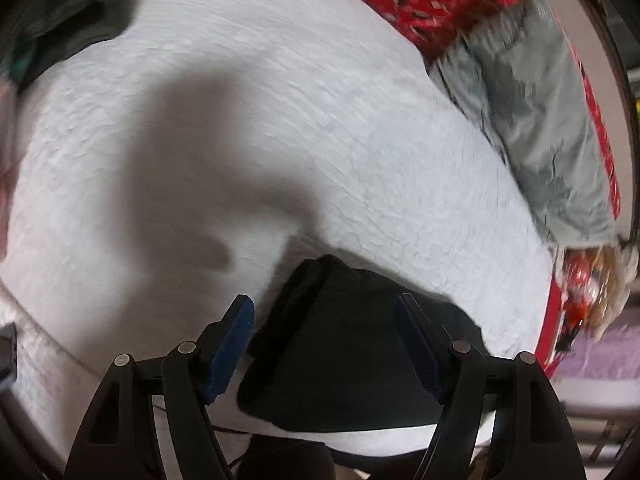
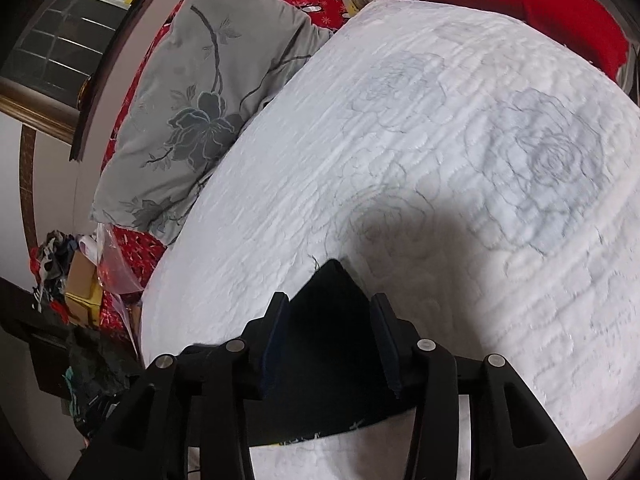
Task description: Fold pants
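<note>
Both let go: left gripper [image 1: 324, 344] wide, right gripper [image 2: 330, 344] half-open, empty. Pants [image 1: 344, 360] at 6 o'clock, seemingly folded; lift straight off.

both claws angled down, left claw [image 1: 324, 344] and right claw [image 2: 329, 340] parted

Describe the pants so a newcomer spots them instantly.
Start at the white quilted bedspread that fills both views. At its near edge, right below the grippers, lies a small dark folded bundle: the pants. It is the only black thing on the white spread; the grey floral pillow sits off at the side.
</note>
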